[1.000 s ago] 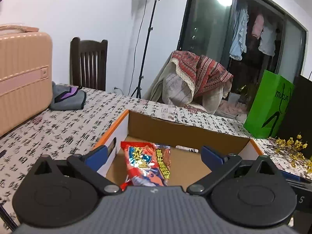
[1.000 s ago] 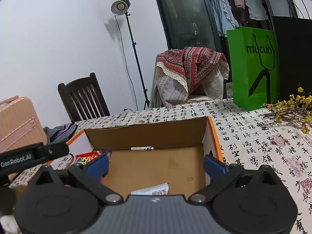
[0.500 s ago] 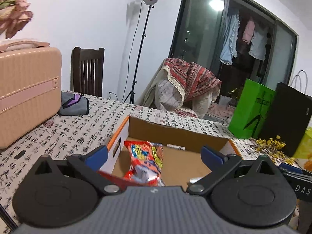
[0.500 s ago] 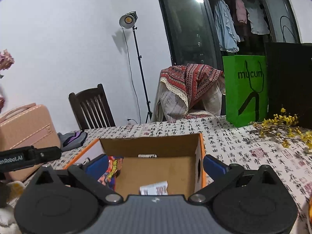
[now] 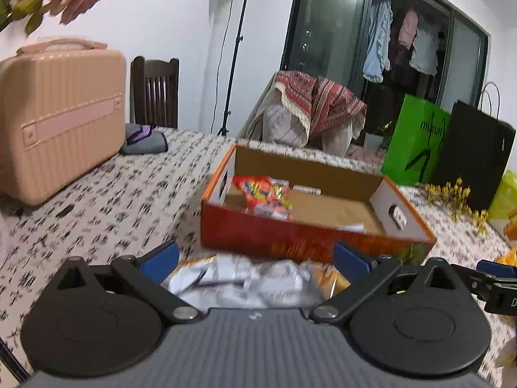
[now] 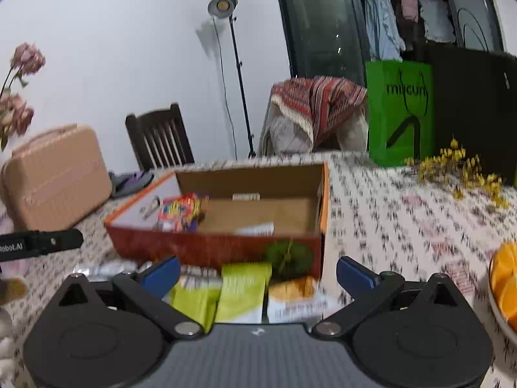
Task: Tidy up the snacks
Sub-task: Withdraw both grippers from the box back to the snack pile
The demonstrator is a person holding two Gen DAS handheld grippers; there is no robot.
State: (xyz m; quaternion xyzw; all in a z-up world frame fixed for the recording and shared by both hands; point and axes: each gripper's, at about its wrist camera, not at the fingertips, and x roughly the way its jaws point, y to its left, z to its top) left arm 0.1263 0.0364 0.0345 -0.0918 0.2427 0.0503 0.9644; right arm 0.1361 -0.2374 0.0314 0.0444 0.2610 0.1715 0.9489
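Observation:
An open orange cardboard box [image 5: 290,242] [image 6: 213,245] sits mid-table. Inside it lie a red snack bag [image 5: 265,195] [image 6: 181,210] at the left end and a small white packet [image 5: 350,227] [image 6: 257,228]. My left gripper [image 5: 255,260] is open, held back from the box's near wall, over silver and white snack packets [image 5: 239,278] on the table. My right gripper [image 6: 258,270] is open too, above green snack packs [image 6: 242,291] and an orange-and-white pack [image 6: 292,294] lying in front of the box. Nothing sits between either pair of fingers.
A pink suitcase [image 5: 58,113] stands on the table's left, a grey pouch [image 5: 143,142] behind it. Green [image 5: 415,145] and black [image 5: 475,158] paper bags and yellow flower sprigs [image 6: 465,169] occupy the right. An orange bowl [image 6: 504,284] sits at the right edge. Chairs stand beyond the table.
Both grippers have pulled back and up from inside the box. The red bag stays in the box, and loose packets in front of the box have come into view.

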